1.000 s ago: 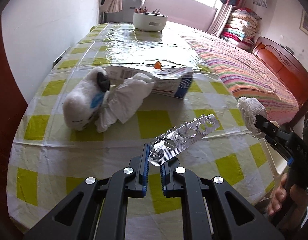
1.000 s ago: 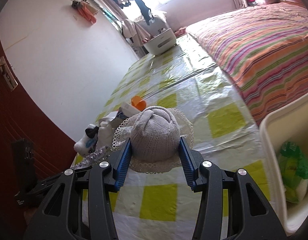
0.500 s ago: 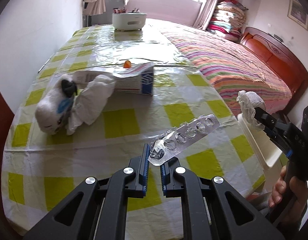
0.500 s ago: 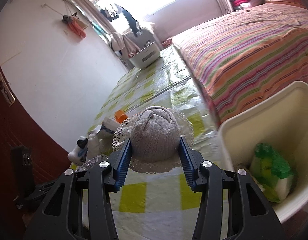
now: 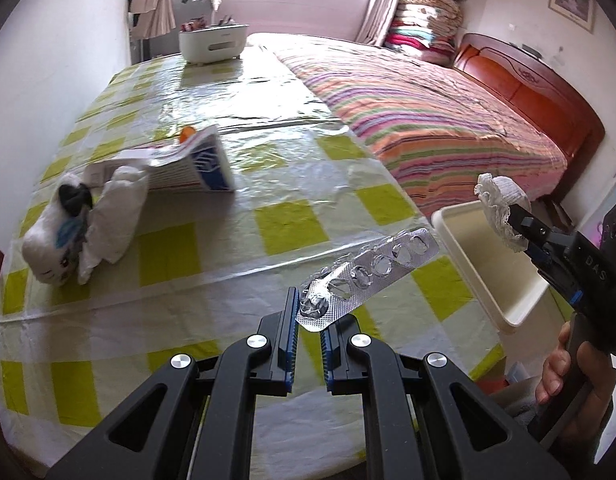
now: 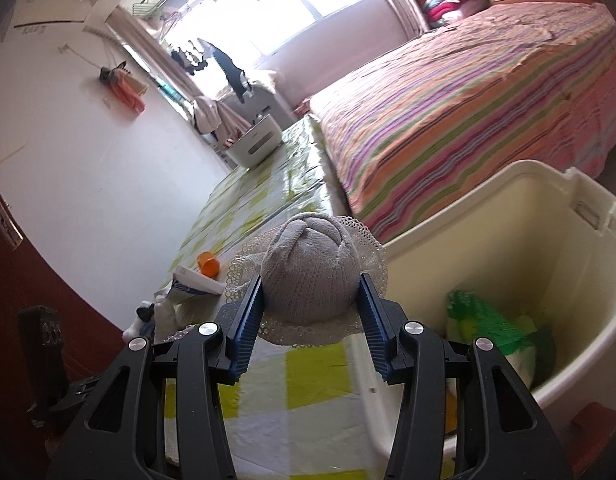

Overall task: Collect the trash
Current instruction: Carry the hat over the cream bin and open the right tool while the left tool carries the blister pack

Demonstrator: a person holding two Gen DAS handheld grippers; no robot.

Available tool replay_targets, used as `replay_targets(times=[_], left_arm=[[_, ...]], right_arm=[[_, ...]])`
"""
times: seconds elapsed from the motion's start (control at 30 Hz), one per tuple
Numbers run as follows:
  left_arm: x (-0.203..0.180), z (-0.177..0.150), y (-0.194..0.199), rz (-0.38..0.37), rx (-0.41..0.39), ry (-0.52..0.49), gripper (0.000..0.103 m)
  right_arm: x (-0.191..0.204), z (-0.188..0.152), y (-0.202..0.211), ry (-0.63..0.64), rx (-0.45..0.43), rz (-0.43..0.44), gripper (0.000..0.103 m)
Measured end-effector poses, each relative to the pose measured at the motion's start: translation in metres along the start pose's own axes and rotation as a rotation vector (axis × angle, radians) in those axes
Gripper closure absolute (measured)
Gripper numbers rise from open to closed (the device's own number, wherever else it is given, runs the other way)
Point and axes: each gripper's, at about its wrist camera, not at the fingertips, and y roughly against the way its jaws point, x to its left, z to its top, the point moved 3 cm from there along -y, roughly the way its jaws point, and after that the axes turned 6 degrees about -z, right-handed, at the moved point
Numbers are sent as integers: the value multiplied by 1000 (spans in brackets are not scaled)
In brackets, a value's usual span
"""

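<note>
Your left gripper [image 5: 308, 316] is clenched on one end of a silver blister strip [image 5: 370, 274], which juts up and to the right over the near right part of the table [image 5: 168, 320]. The strip is thin foil with a row of round, punched-out pockets, crumpled at the clamped end.

Your right gripper [image 6: 310, 308] is grasping a small grey knitted hat [image 6: 312, 276] by the sides of its domed crown; the white lace brim flares out around the blue ribbed pads. In the left wrist view the same hat [image 5: 502, 208] hangs above the cream plastic bin [image 5: 504, 280], which stands just beside the table's right edge. The bin has smooth walls and already contains a green-and-white bag [image 6: 490, 326].

The table carries a glossy plastic cover with yellow-green and white checks. Near its left edge lies a white plush toy [image 5: 54, 236] with dark and blue patches, touching a crumpled white cloth [image 5: 116, 216]. Just behind them lies a flattened white-and-blue carton [image 5: 196, 168], with a small orange cap [image 5: 186, 133] beyond it. At the far end stands a white rounded container [image 5: 214, 42].

A bed with a striped cover [image 5: 428, 120] runs along the table's right side beyond the bin. Nothing stands between either gripper and the bin opening.
</note>
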Motion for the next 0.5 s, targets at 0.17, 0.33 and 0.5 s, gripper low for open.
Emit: replay_targets(times=[0.17, 0.33, 0.5], left_arm=[[-22, 3, -6, -18, 10, -32, 93], [-42, 4, -11, -33, 21, -65, 93], [-61, 5, -17, -48, 35, -95, 93]], right_arm=[[-16, 1, 10, -30, -26, -28, 57], [-32, 3, 21, -29, -67, -97, 57], [-44, 5, 30, -16, -109, -182, 56]])
